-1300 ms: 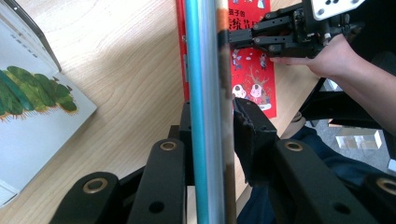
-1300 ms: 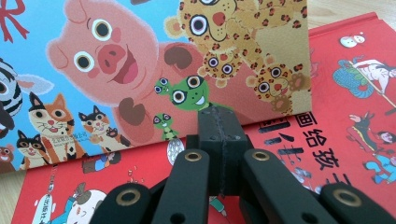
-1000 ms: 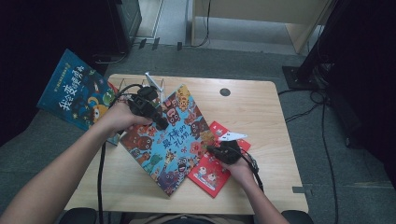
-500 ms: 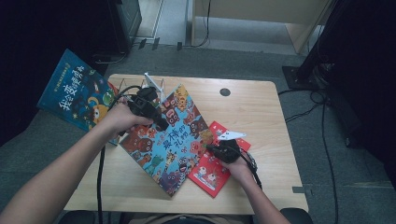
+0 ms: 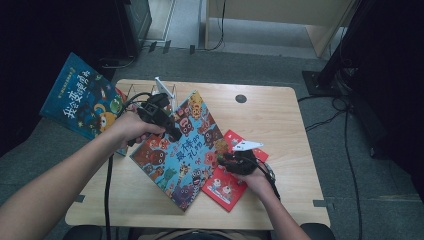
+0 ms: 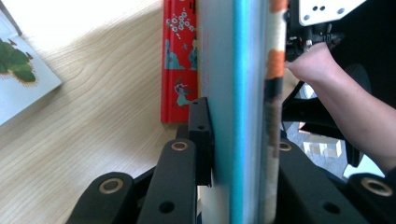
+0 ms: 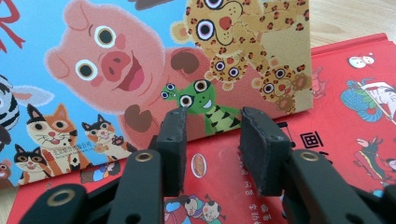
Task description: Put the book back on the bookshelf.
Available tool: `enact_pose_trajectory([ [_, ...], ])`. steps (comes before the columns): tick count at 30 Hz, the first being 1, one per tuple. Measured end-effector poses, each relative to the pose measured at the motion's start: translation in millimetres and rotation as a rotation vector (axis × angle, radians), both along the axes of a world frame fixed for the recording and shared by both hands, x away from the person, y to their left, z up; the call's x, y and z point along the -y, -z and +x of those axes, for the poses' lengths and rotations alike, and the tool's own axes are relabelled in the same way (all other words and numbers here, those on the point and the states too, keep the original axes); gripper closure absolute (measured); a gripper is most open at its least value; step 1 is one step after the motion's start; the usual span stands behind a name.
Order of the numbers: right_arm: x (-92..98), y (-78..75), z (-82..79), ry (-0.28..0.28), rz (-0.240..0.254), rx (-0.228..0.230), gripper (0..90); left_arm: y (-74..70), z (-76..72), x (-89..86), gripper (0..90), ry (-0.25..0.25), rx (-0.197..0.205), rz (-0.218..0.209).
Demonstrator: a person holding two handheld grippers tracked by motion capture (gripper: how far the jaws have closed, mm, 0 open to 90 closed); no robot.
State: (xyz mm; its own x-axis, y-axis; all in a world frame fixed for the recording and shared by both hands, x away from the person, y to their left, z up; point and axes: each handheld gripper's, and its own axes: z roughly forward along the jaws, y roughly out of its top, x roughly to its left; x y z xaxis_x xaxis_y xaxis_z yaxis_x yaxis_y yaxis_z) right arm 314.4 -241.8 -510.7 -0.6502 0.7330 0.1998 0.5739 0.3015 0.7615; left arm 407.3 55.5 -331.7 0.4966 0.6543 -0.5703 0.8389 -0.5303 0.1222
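Left gripper (image 5: 172, 131) clamped on animal book's (image 5: 182, 145) top edge, forearm reaching in from lower left. Right gripper (image 5: 231, 161) just opened, jaws apart over red book (image 5: 225, 187), wrist low. Animal book overlaps red book mid-table (image 5: 280, 115).

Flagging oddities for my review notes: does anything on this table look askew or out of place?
Yes. The large blue picture book with cartoon animals sits tilted: the left claw is clamped on its edge, lifting that side, while its lower corner overlaps the flat red hardcover book. Another blue book overhangs the wooden table at its left edge.
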Motion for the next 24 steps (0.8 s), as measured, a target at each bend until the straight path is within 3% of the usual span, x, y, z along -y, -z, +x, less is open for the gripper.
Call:
enact_pose_trajectory([
  [9, 1.6, -1.8, 0.1, -0.014, -0.016, -0.010, 59.8, -0.4, 3.4, -0.8, 81.3, -0.011, -0.016, 0.001],
  [16, 10.9, -10.0, 3.3, -0.016, -0.042, 0.007, 61.1, -7.0, 6.5, -13.9, 81.1, -0.056, -0.019, -0.015],
  [20, 17.2, -9.0, 6.0, 0.003, -0.052, -0.018, 62.6, -25.7, 8.3, -24.0, 81.2, -0.072, -0.013, -0.058],
  [22, 17.9, -6.4, 6.9, 0.001, -0.064, -0.037, 62.9, -41.7, 11.2, -32.2, 81.2, -0.092, -0.008, -0.084],
  [24, 17.9, -6.1, 6.8, -0.002, -0.063, -0.028, 63.0, -61.4, 14.1, -43.4, 81.2, -0.119, 0.003, -0.107],
])
